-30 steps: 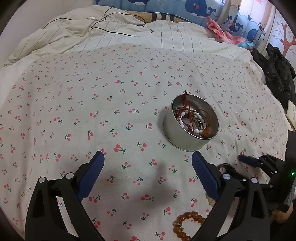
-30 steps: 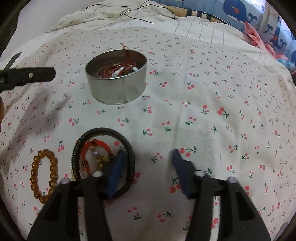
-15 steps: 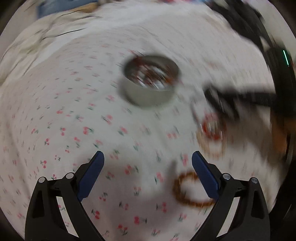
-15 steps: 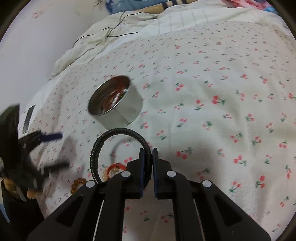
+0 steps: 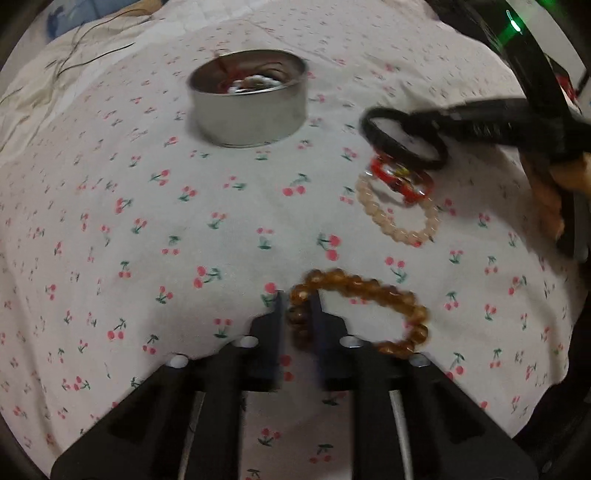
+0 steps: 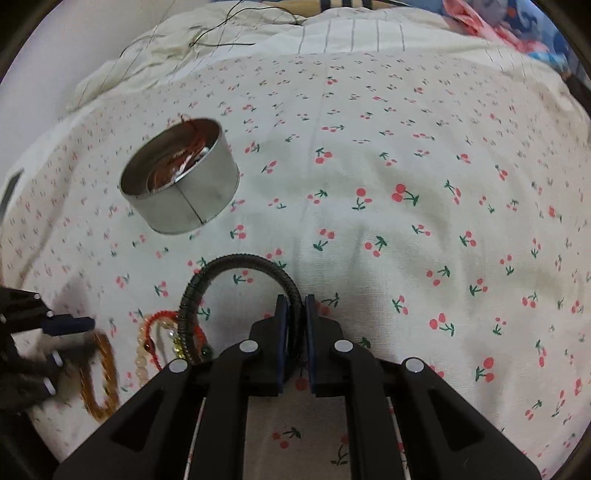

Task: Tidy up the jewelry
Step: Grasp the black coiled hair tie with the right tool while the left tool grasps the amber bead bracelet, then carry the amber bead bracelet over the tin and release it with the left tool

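Note:
An amber bead bracelet (image 5: 369, 291) lies on the cherry-print sheet. My left gripper (image 5: 298, 297) is closing, its pads pressing the bracelet's left end. My right gripper (image 6: 294, 300) is shut on a black ribbed bracelet (image 6: 251, 260), which stands tilted up off the sheet. Just under that ring lie a red cord bracelet (image 5: 400, 181) and a pale pink bead bracelet (image 5: 391, 225). Farther back stands a round metal tin (image 5: 251, 110) with several bracelets in it, to the upper left of the right gripper as the tin (image 6: 184, 199) appears there.
A rumpled striped duvet (image 6: 332, 33) with a thin black cable (image 6: 221, 44) lies behind the tin. Patterned pillows (image 6: 517, 37) sit at the back right. A person's hand (image 5: 554, 206) holds the right gripper at the sheet's right side.
The left gripper swung down over the amber bracelet and its wide jaws closed onto it. The right gripper's jaws shut on the black bracelet and tipped it up off the sheet.

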